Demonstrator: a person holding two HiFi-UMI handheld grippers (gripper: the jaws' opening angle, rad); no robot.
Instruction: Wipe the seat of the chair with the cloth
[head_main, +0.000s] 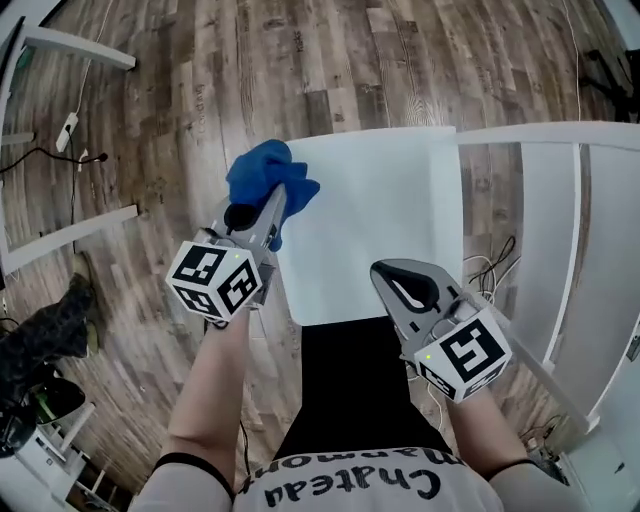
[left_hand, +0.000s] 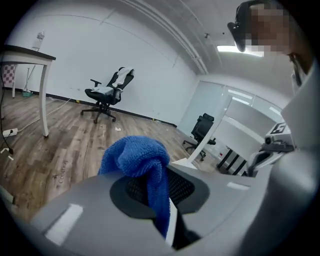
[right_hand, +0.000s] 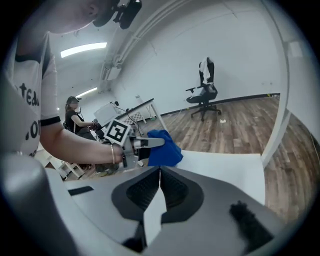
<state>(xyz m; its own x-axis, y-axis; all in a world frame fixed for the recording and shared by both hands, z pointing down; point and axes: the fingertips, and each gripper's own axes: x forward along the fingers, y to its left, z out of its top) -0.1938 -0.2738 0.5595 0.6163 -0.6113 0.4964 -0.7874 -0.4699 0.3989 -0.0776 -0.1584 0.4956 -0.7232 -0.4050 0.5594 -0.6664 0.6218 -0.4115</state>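
Blue cloth (head_main: 258, 176) pinched in left gripper (head_main: 274, 203), at seat (head_main: 385, 225) edge.

White shirt (head_main: 250, 500), black lettering (head_main: 352, 481)

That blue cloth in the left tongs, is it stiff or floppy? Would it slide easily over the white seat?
Probably floppy: the blue cloth bunches and droops over the left tongs. Likely light, since a pinch holds it. Its nubby weave may drag slightly on the smooth seat.
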